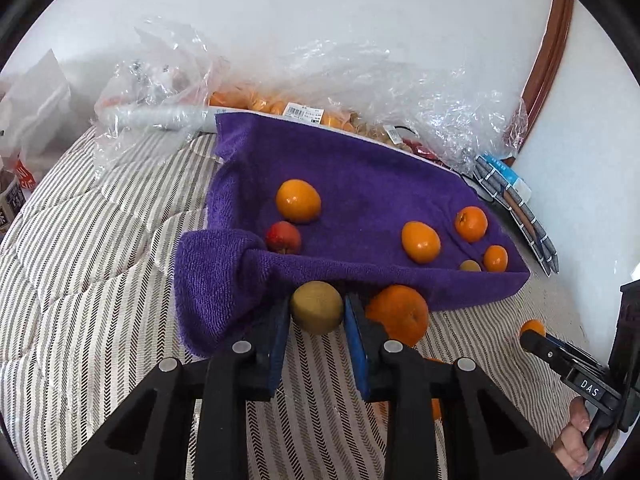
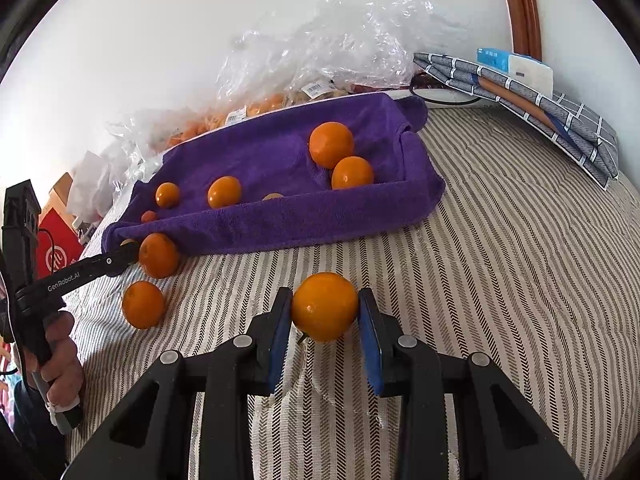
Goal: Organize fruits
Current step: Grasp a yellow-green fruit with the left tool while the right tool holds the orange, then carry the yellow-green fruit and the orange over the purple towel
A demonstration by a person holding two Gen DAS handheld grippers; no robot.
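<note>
Just in front of the purple towel [image 1: 360, 184], on the striped bed cover [image 1: 100, 272], my left gripper [image 1: 316, 314] has its jaws clenched on a kiwi [image 1: 316, 312], low at the fold, so I judge it is ready to lift over the raised edge. My right gripper [image 2: 325, 312] grasps a tangerine [image 2: 324, 306] the same way. That rolled towel edge seems meant to pen the oranges [image 2: 331, 144] already inside. Two more tangerines [image 2: 143, 304] wait outside.

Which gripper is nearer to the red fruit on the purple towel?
Left. The left gripper, shut on a kiwi, sits just below the red fruit at the towel's edge. The right gripper, shut on an orange, is farther away.
</note>
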